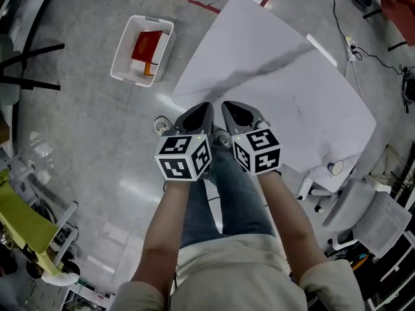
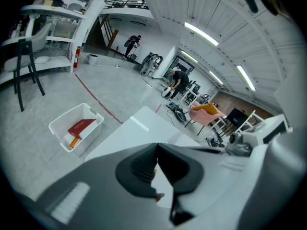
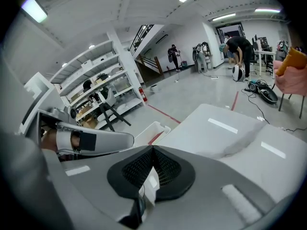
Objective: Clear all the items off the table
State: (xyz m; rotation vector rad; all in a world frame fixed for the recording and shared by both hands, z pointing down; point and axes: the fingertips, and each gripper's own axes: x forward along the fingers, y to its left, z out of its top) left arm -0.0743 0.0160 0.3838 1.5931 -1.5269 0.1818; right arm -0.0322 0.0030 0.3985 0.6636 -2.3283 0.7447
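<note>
The left claw (image 1: 198,118) and right claw (image 1: 238,115) are sitting closed and empty. The counter (image 1: 292,96) is showing nothing to grip. The red box (image 1: 146,44), probably light and stiff, is lying in the basket (image 1: 120,52) at ten o'clock.

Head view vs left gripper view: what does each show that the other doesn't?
Head view only: the marker cubes, the wearer's forearms and jeans. Left gripper view only: ceiling lights, a fire extinguisher, a person bending over far off. Both: the left gripper, shut, the white table, and the white basket on the floor with a red box in it.
</note>
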